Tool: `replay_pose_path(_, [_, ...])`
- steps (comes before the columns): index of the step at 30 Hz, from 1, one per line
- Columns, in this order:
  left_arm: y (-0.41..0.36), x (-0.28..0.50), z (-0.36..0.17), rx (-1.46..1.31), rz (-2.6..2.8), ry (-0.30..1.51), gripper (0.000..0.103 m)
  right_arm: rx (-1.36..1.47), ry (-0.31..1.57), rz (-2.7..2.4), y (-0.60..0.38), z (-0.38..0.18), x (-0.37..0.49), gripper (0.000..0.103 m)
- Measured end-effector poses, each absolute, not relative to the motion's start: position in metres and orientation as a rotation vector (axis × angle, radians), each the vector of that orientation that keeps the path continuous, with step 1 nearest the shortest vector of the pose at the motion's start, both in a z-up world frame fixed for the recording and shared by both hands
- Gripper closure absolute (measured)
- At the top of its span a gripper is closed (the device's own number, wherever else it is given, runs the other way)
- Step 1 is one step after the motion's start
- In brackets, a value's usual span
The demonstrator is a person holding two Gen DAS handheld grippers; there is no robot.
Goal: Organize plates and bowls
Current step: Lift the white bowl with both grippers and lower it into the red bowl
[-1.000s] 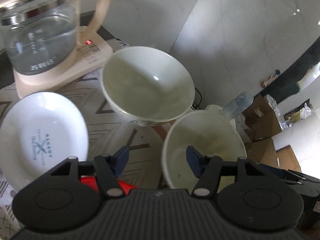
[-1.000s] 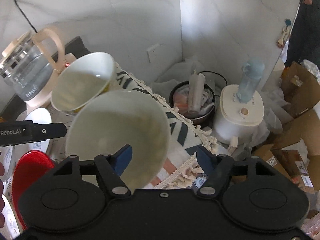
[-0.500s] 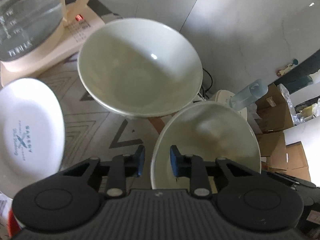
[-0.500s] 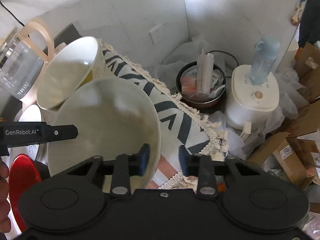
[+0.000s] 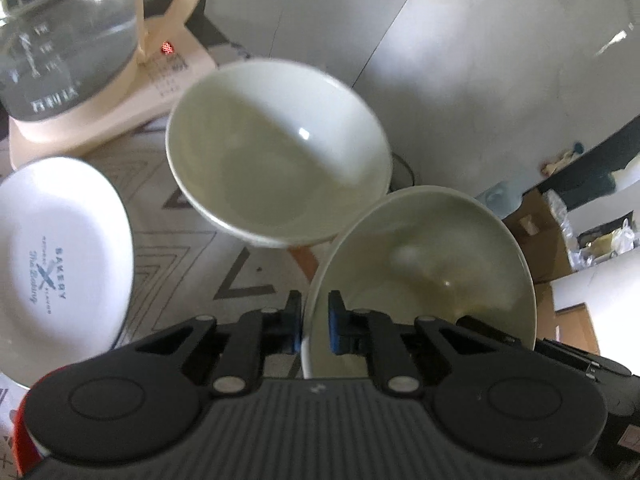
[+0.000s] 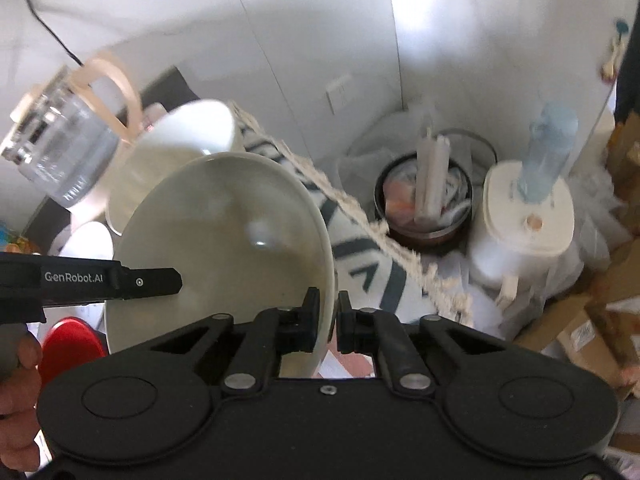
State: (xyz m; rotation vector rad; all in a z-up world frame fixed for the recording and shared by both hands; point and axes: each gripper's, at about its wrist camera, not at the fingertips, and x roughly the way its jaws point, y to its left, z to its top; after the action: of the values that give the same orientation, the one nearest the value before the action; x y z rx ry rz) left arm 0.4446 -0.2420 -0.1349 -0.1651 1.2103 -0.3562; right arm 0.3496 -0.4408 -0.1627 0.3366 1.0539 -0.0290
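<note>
Two cream bowls sit on a patterned cloth (image 6: 360,248). My left gripper (image 5: 314,312) has its jaws closing on the left rim of the near bowl (image 5: 424,272), and its blue pads press the rim from both sides. My right gripper (image 6: 329,312) has its jaws closing on the right rim of the same near bowl (image 6: 228,240), with the pads touching it. One of the left gripper's fingers (image 6: 148,280) shows at the bowl's left side. The far bowl (image 5: 276,168) (image 6: 176,152) stands just behind. Left of the bowls lie a white plate (image 5: 52,256) and a red plate (image 6: 72,344).
A glass kettle (image 5: 68,28) on its cream base stands at the back left by the wall. Past the cloth's fringed edge, lower down, are a bin (image 6: 428,208), a white appliance (image 6: 524,224) and cardboard boxes. A person's hand (image 6: 20,380) holds the left gripper.
Both grippers went from wide open to closed on opposite rims of the near bowl. Both have moved slightly forward toward it.
</note>
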Motion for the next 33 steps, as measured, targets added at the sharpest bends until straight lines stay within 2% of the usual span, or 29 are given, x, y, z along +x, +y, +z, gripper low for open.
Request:
replay_pose_path(15, [-0.193,0.400,-0.067,-0.268,-0.273,1.059,0.092,0.257,0.911,0.099,-0.415,-0.104,0.336,0.093])
replay_pose_path(33, [-0.107,0.339,-0.067,-0.392,-0.026,1.035,0.091,0.186,0.924,0.358,-0.338,-0.102,0.323,0.092])
